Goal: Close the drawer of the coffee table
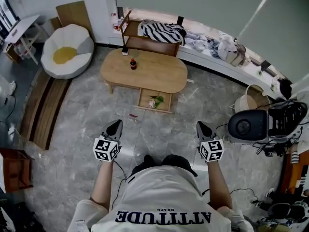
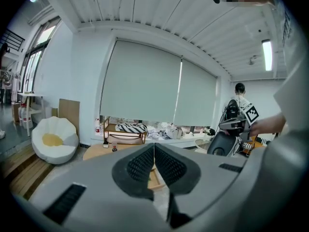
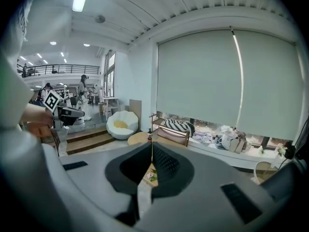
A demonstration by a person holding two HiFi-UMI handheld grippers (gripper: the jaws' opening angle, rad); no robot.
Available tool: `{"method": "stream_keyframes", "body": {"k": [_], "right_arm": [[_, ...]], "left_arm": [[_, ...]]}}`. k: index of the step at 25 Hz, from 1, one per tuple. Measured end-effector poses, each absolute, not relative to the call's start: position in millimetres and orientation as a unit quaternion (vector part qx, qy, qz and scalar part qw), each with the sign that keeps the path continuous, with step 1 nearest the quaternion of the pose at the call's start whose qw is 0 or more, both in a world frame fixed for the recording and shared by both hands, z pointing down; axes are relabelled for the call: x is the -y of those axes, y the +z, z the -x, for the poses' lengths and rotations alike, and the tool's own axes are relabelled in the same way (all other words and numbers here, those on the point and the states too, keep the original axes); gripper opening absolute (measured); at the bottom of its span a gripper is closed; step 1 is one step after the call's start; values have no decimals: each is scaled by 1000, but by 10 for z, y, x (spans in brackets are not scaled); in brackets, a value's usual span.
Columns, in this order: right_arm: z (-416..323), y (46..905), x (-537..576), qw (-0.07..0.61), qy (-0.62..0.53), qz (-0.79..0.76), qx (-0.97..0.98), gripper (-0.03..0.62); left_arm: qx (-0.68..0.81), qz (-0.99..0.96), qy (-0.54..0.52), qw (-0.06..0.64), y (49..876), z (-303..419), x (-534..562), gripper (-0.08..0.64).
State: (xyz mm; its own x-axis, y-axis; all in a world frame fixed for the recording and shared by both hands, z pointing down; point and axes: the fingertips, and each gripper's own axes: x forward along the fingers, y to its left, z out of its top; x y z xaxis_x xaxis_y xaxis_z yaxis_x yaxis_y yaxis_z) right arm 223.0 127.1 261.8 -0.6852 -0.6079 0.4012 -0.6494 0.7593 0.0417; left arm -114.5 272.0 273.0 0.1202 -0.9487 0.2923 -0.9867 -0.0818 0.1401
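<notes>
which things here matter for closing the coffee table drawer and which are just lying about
For the job: coffee table, open drawer, left hand-held gripper, right hand-held gripper (both shut, empty).

Lying about: bottle on the tabletop, white floor chair, striped cloth.

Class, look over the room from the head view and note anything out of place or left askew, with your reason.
The drawer of the oval wooden coffee table stands pulled out toward the person, with small items showing inside. It juts beyond the table's edge instead of sitting flush.
</notes>
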Motion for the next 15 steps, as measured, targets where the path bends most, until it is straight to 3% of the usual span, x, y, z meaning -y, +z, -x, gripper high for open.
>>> {"method": "stream_keyframes", "body": {"k": [15], "right_arm": [[-2090, 2692, -1046, 212, 57, -336, 916, 20]], "left_arm": [[655, -734, 60, 166, 2832, 1183, -2510, 21]]}}
